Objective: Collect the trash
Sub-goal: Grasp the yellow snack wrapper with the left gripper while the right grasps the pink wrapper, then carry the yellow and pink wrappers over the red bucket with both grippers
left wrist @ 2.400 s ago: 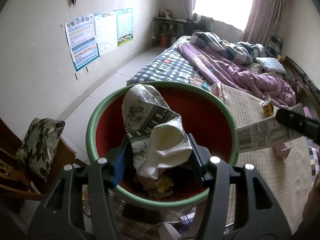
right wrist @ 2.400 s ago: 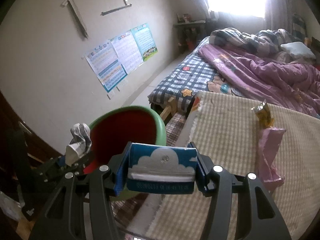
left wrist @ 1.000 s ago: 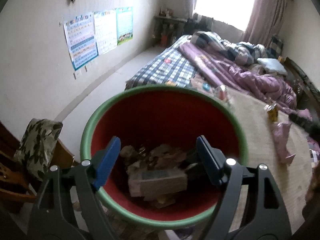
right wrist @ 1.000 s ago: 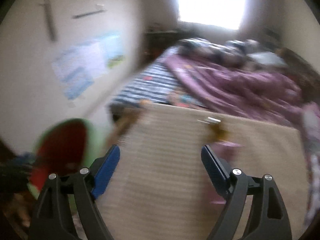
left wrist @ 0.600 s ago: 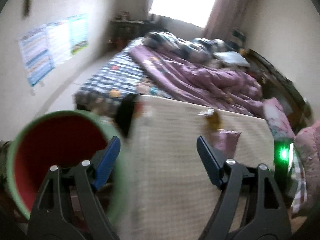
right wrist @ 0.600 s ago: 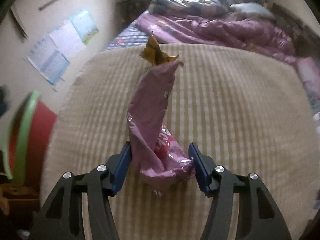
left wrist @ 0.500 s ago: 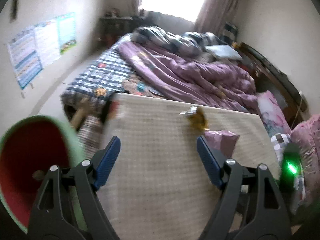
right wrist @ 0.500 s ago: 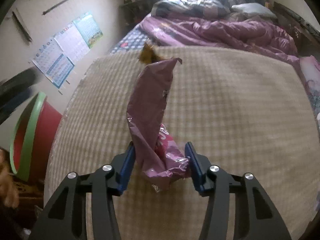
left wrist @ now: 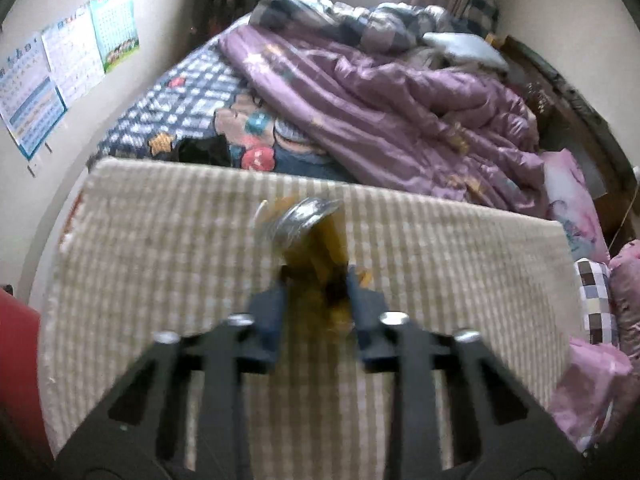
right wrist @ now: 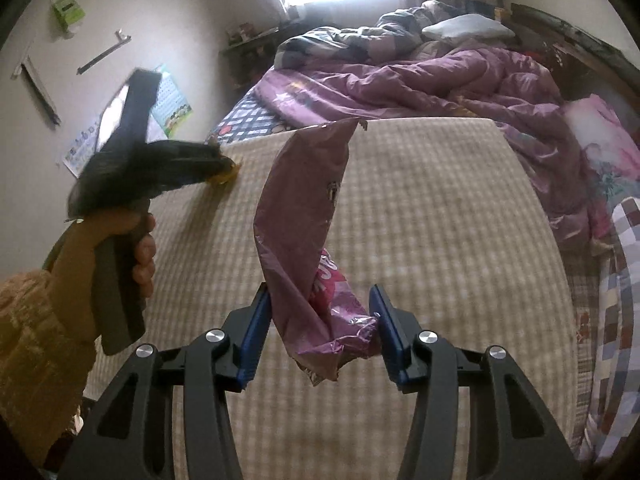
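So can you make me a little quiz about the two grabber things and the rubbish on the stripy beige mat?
1. True or false: the left gripper is closed on the crumpled yellow-brown foil wrapper.
2. What does the right gripper have between its blue pads: A) a white pillow, B) a long purple-pink snack bag, C) a wall poster?
3. Fill in: both pieces of rubbish are being picked up from the checked beige ____ in front of the purple quilt.

Key: 1 true. 2 B. 3 mat.
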A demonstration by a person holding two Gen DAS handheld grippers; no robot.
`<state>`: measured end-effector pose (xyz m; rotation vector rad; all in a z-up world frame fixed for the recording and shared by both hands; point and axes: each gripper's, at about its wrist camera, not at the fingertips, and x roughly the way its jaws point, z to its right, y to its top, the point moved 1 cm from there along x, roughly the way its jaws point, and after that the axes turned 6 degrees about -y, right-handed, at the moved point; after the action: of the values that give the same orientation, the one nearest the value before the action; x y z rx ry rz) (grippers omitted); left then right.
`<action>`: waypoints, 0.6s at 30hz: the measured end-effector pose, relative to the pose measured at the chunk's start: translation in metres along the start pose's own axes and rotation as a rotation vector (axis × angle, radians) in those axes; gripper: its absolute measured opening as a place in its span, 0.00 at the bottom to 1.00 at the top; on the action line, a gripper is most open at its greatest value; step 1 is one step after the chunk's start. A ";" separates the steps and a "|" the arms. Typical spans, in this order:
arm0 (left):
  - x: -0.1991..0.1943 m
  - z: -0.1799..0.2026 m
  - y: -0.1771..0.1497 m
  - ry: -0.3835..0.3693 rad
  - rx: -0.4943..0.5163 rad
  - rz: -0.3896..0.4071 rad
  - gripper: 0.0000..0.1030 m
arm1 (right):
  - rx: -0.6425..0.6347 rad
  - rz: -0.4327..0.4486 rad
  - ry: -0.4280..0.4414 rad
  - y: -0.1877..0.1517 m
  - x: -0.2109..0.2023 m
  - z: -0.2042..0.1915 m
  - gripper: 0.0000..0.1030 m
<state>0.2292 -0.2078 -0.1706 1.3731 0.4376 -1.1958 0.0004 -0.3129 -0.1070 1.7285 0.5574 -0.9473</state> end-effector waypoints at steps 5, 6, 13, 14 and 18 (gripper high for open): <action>-0.031 0.001 -0.008 0.012 -0.009 0.063 0.20 | 0.003 0.027 0.014 0.003 -0.009 0.006 0.47; -0.038 0.001 -0.009 0.015 -0.001 0.077 0.20 | 0.000 0.031 0.019 0.004 -0.011 0.003 0.47; -0.119 -0.005 -0.046 0.066 0.060 0.190 0.20 | -0.061 0.072 0.059 0.008 -0.021 -0.027 0.47; -0.128 -0.007 -0.050 0.071 0.057 0.198 0.20 | -0.070 0.075 0.066 0.008 -0.022 -0.032 0.47; -0.161 -0.022 -0.071 0.070 0.031 0.221 0.20 | -0.113 0.086 0.095 0.006 -0.030 -0.057 0.48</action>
<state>0.1136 -0.1100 -0.0781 1.4524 0.3083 -0.9800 0.0063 -0.2601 -0.0709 1.6882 0.5826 -0.7620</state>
